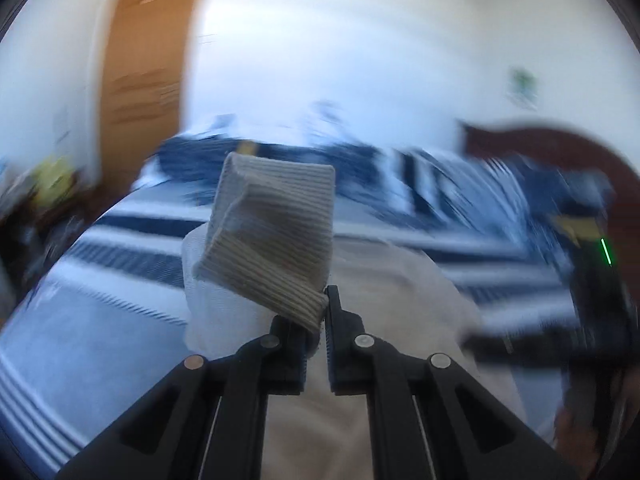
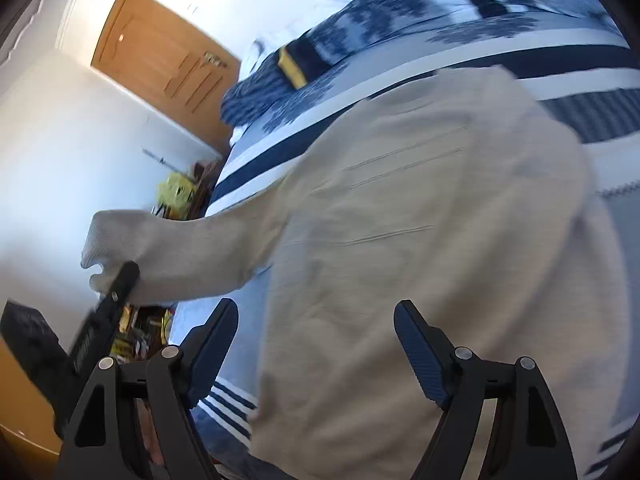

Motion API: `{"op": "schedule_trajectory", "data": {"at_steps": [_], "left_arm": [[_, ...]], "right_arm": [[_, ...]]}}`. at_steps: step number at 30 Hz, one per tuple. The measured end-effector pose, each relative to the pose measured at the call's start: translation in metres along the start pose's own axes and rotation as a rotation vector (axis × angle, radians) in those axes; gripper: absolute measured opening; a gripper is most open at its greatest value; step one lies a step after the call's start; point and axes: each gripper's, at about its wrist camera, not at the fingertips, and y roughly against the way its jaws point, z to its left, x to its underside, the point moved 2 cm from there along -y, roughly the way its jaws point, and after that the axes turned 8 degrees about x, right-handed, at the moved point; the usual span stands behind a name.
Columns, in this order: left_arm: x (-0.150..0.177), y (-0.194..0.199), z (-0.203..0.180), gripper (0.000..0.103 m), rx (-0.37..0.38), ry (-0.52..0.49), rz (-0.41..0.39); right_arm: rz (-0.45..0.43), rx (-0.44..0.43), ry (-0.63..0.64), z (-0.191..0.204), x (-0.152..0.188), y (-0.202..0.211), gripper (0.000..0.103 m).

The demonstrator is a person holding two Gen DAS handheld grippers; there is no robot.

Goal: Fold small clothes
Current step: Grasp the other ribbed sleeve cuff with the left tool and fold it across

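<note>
A small beige knit sweater (image 2: pixel 420 240) lies on a blue and white striped bed cover (image 2: pixel 580 68). My left gripper (image 1: pixel 320 316) is shut on the ribbed cuff (image 1: pixel 272 236) of its sleeve and holds it up above the bed. In the right wrist view the raised sleeve (image 2: pixel 192 252) stretches out to the left, with the left gripper (image 2: pixel 120 280) pinching its end. My right gripper (image 2: pixel 316 328) is open and empty, hovering over the lower part of the sweater body. The sweater body also shows in the left wrist view (image 1: pixel 400 300).
A wooden door (image 2: pixel 160 56) stands in the white wall beyond the bed. Clutter with a yellow item (image 2: pixel 176 196) sits on the floor beside the bed. A dark blue patterned blanket (image 1: pixel 360 160) is bunched at the far end, near a dark headboard (image 1: pixel 560 148).
</note>
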Motion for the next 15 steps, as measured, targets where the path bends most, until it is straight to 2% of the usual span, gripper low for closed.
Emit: {"op": "schedule_trajectory", "data": {"at_steps": [2,5,7,11,15], "left_arm": [[0.019,-0.018,-0.038,0.007,0.084,-0.098,0.094],[0.055,-0.056,-0.074,0.007,0.218,-0.15,0.285],[0.08,-0.077,-0.095,0.007,0.228,-0.229,0.384],[0.105,-0.092,-0.113,0.008,0.212,-0.376,0.449],[0.106,-0.091,-0.1,0.008,0.237,-0.381,0.459]], "right_arm": [[-0.01,-0.008,-0.023,-0.022,0.0,0.011,0.085],[0.001,-0.023,-0.072,-0.057,-0.001,0.016,0.085],[0.012,-0.043,-0.125,-0.087,-0.001,0.014,0.085],[0.063,-0.097,-0.217,-0.127,0.004,0.0,0.085],[0.12,-0.151,-0.257,-0.14,0.008,-0.021,0.086]]}}
